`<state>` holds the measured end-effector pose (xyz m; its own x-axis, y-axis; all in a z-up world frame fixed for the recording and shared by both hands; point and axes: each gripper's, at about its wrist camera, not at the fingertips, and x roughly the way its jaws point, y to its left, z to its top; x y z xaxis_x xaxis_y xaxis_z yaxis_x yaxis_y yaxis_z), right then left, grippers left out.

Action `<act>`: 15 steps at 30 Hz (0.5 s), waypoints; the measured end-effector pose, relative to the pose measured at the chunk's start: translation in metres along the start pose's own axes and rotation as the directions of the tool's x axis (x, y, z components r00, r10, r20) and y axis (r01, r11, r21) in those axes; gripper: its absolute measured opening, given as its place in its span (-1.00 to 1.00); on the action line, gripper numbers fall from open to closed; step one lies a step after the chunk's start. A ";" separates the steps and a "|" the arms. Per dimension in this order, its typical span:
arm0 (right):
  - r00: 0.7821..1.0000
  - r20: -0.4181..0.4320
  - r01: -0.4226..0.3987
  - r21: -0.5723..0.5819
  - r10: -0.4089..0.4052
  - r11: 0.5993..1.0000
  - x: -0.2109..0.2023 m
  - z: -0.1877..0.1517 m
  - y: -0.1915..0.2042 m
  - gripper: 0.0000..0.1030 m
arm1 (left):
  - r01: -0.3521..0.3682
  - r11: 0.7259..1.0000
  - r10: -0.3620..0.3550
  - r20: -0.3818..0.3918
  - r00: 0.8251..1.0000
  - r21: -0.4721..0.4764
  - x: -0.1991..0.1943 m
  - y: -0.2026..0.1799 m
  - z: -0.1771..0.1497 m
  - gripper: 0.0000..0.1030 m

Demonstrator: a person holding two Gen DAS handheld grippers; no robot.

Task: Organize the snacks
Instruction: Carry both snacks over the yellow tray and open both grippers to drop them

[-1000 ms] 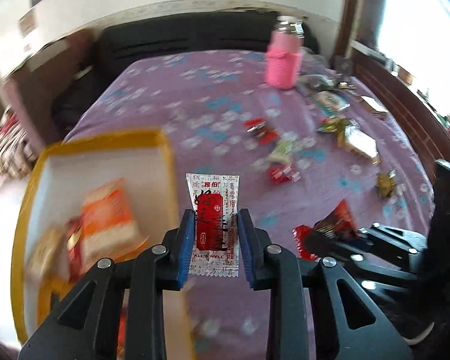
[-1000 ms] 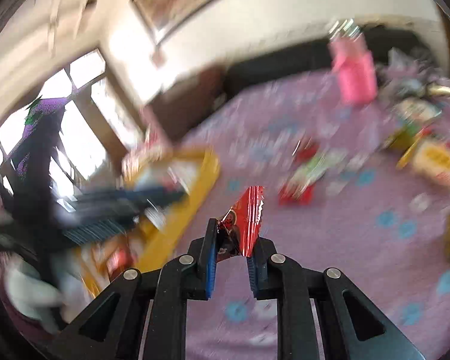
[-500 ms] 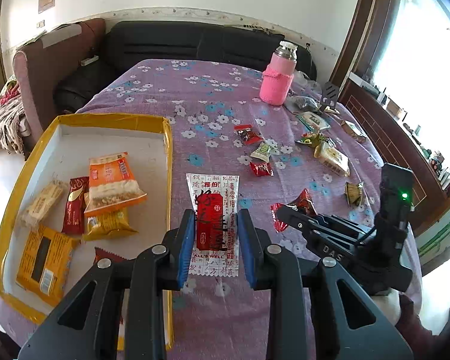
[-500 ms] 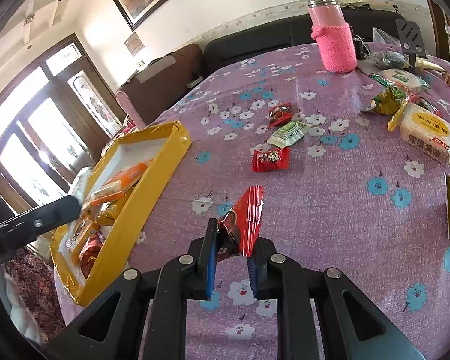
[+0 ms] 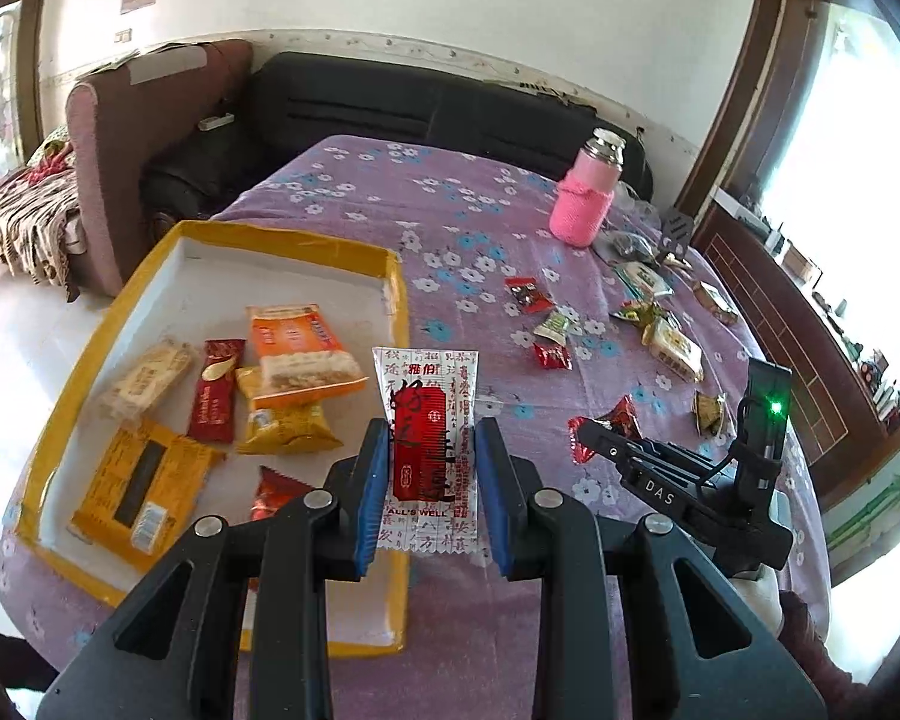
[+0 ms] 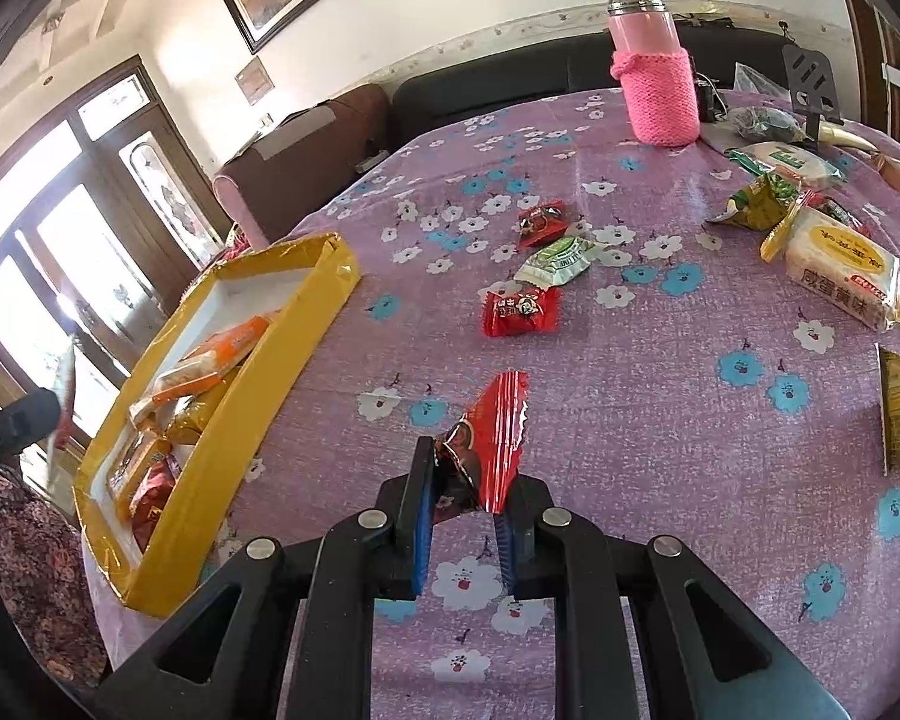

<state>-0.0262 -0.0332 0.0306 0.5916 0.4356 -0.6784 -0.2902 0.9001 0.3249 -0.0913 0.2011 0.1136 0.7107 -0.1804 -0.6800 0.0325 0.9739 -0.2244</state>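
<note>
A: The left gripper (image 5: 431,480) has its blue pads closed on a white packet with red print (image 5: 429,414), held upright so its long axis runs away from the camera, along the fingers. The right gripper (image 6: 467,516) is squeezed as tight as it goes on a crinkled red foil wrapper (image 6: 489,438), which sticks up and leans toward one o'clock.

B: And where does all that have to go?

A: Into the yellow-rimmed tray (image 5: 393,276), I'd judge, since several snacks already lie in it. From the left wrist view the tray sits at ten o'clock of the tongs, and its near right wall passes just under the packet. So the left hand is plainly the nearer one.

B: The right hand?

A: In its own view the tray (image 6: 234,444) lies at nine o'clock, well apart from the wrapper, with bare purple tablecloth (image 6: 660,396) between. It would need to travel sideways toward the tray; the left needs only a short shift toward ten.

B: Any room inside?

A: The tray's far half is bare. The near half holds an orange pack (image 5: 300,354), a dark red stick (image 5: 216,390) and a flat yellow one (image 5: 144,489).

B: What's still loose?

A: Small sweets at one o'clock, near a pink sleeved flask (image 5: 585,198), among them a red candy (image 6: 519,312) and a green one (image 6: 555,261).
</note>
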 end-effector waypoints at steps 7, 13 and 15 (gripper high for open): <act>0.998 0.009 0.059 -0.033 -0.059 0.998 0.002 0.000 0.006 -0.66 | -0.008 0.999 0.009 0.025 1.000 -0.050 -0.014 0.031 -0.008 -0.49; 0.999 0.038 0.025 -0.091 -0.021 0.996 -0.025 0.006 0.043 -0.66 | -0.075 0.992 0.080 0.043 0.996 -0.100 -0.021 0.072 -0.013 -0.49; 0.999 0.024 -0.025 -0.113 0.028 0.993 -0.031 0.012 0.065 -0.66 | -0.077 0.988 0.082 0.032 0.996 -0.135 -0.017 0.087 -0.016 -0.49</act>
<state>-0.0548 0.0116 0.0806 0.6014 0.4607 -0.6527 -0.3883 0.8825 0.2651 -0.1120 0.2868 0.0945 0.7329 -0.0952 -0.6736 -0.1175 0.9576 -0.2631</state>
